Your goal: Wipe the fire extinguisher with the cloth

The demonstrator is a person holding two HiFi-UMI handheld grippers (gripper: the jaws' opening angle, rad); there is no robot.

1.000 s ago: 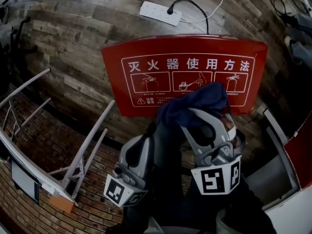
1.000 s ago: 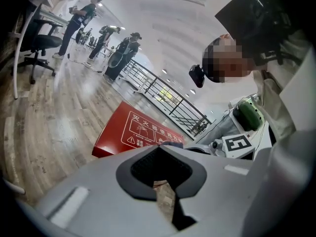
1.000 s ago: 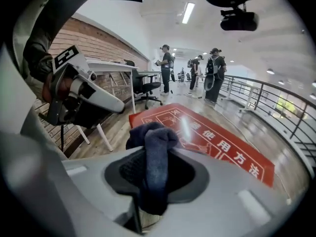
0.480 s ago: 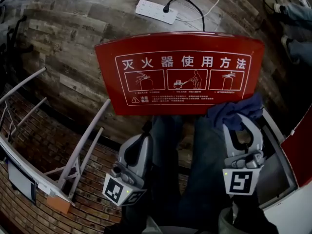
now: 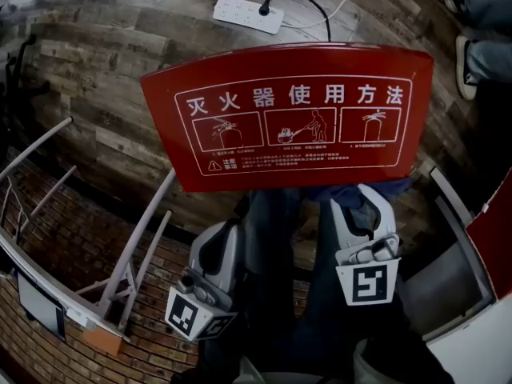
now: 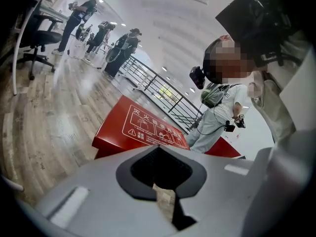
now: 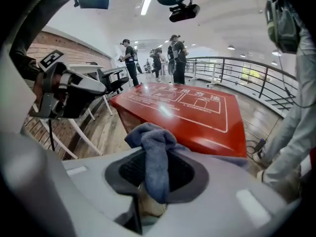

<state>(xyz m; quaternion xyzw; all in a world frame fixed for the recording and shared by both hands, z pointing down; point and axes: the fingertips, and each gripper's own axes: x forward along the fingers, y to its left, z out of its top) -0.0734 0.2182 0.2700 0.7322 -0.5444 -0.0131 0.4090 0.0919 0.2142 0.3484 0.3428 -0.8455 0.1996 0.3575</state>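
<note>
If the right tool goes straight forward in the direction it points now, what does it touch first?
Most likely the red box, at its near edge, which lies just beyond the right tool. The blue cloth it grips would touch before the tool itself. Depth is unclear.

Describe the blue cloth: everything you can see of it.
The cloth is dusty blue, soft and fleecy, like microfibre. The right hand-held gripper clamps it between its jaws, bunched into a twisted wad. A rounded fold sticks out past the jaw tips, and a flap seems to trail to the right over one jaw. It sits just in front of the near edge of the red cabinet lid; whether it touches the lid cannot be told.
</note>
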